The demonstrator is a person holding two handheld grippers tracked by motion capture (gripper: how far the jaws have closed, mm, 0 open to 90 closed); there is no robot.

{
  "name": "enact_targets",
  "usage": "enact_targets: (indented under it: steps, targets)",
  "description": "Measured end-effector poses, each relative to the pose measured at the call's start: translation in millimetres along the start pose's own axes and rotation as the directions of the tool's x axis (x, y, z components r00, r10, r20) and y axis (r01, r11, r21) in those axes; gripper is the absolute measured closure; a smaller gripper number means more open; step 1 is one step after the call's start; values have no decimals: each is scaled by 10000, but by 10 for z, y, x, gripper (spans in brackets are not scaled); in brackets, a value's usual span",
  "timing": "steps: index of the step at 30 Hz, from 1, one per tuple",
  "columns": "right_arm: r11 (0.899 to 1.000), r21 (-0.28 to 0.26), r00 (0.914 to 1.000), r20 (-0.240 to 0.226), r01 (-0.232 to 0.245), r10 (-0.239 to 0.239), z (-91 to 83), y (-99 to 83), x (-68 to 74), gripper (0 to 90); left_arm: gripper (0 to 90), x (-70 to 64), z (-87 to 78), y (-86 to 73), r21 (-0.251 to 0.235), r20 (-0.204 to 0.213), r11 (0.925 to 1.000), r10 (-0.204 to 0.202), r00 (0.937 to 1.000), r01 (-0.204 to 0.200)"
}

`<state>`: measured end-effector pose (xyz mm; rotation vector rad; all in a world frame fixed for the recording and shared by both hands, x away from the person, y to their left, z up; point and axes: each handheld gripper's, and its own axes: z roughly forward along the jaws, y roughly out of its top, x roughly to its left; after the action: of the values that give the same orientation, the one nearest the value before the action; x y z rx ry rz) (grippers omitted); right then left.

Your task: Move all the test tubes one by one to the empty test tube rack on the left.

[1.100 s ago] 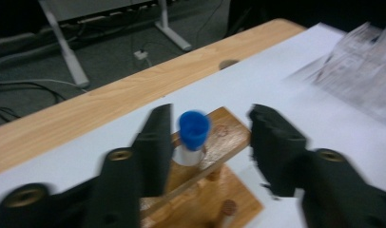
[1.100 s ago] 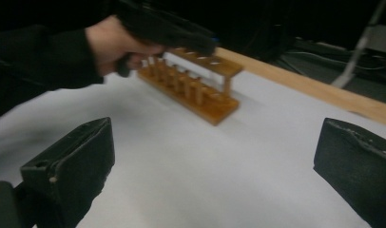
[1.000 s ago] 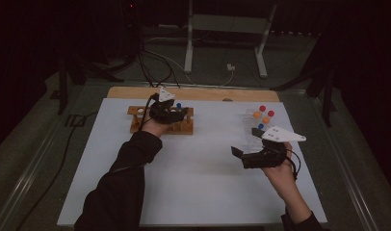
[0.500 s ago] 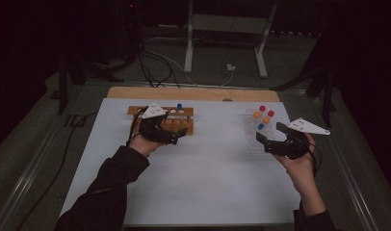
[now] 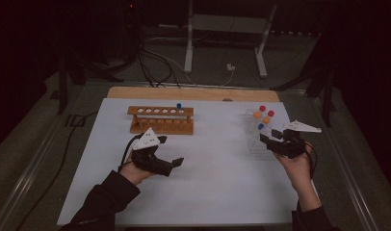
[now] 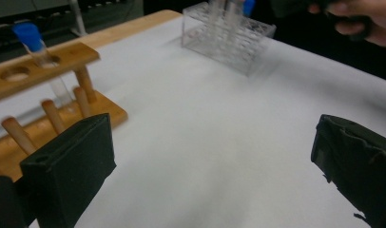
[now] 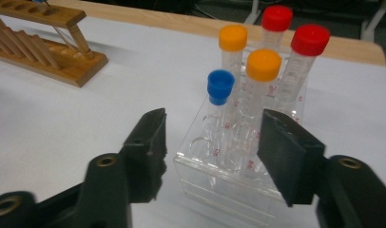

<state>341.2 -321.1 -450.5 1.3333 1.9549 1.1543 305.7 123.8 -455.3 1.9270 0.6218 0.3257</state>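
The blue-capped tube (image 7: 218,102) stood in the near-left corner of the clear rack (image 7: 238,183), straight ahead of my right gripper (image 7: 211,152), whose jaws were spread wide and held nothing. Behind it, farther from the jaws, rose two orange-capped tubes (image 7: 261,80) and two red-capped tubes (image 7: 307,52), all crowded close.

My worry was that crowding: I judged that closing on the blue cap could catch the orange neighbour just beside it, or that a tilted lift could drag the light rack across the counter (image 7: 86,123).

My left gripper (image 6: 210,171) hovered low over bare counter, jaws also wide and empty, with the wooden rack (image 6: 43,95) off to their left, one blue-capped tube (image 6: 36,50) already standing in its end hole.

The right gripper view showed the cap colours and the tight spacing clearly; the high view instead showed how well apart the two racks (image 5: 161,120) sat, and both of my hands at once, the right hand (image 5: 294,163) just beside the clear rack.
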Motion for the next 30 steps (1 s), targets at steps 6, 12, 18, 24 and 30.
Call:
enact_targets:
  steps: [6, 12, 18, 24, 30]
  targets:
    - [9978, 514, 9991, 37, -417, 415, 165, -1, -24, 541, 15, -89, -7, -158, 149, 126, 9998, 120, 9998, -122]
    - [9950, 848, 9985, 196, -534, 520, 314, 16, -47, 584, 15, -101, -17, -214, 201, 233, 9997, 158, 9996, -162]
    - [9942, 874, 9979, 211, -624, 607, 395, 31, -72, 630, 15, -98, -10, -235, 229, 216, 9996, 163, 9996, -168]
    - [9940, 935, 9982, 239, -566, 546, 437, 43, -72, 691, 15, -90, 3, -251, 308, 225, 9993, 189, 9996, -196]
    - [9949, 897, 9986, 287, -461, 437, 464, 53, -65, 698, 15, -84, 2, -255, 316, 255, 9994, 145, 9996, -153]
